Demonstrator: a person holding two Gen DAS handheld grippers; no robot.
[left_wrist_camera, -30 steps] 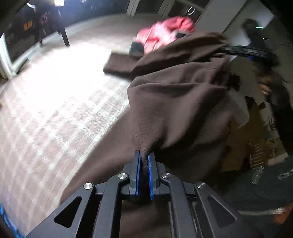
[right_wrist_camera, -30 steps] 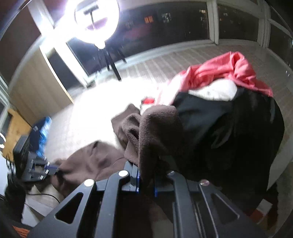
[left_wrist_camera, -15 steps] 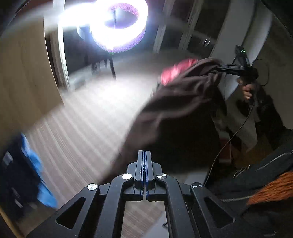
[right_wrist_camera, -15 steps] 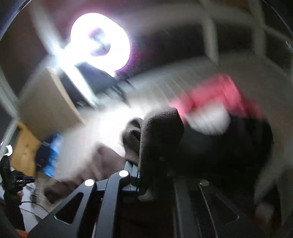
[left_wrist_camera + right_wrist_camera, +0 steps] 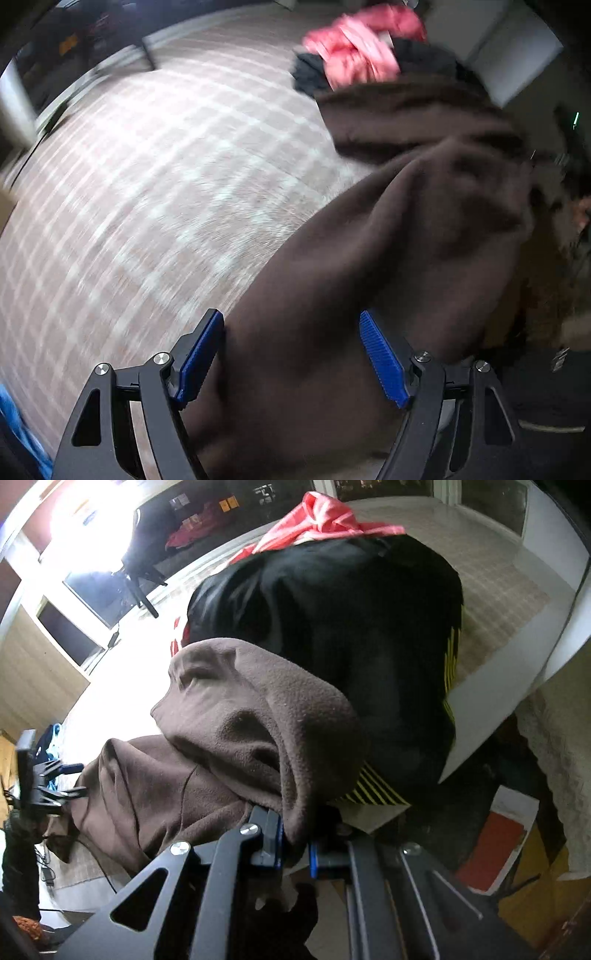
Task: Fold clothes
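A: Where is the brown fleece [image 5: 388,258] now?

B: Draped over the near right of the bed [image 5: 155,192], running from the left claw [image 5: 291,354] up toward the clothes pile. A second ago that claw was clenched on a pinch of it; its jaws have just been opening and now stand released, with cloth lying between the blue pads [image 5: 382,363] but not squeezed.

A: And the right claw [image 5: 295,845]?

B: Same as before: clamped on a bunched fold of the fleece [image 5: 236,738], which humps up just in front of it.

A: What lies beyond?

B: A black garment [image 5: 332,627] with yellow stripes, then a pink one [image 5: 325,520] farthest off. Both sit on the checked bedcover.

A: The room?

B: Bright glare at the far left by dark windows [image 5: 110,590]; the left view is blurred. An orange box [image 5: 495,853] sits on the floor, near right.
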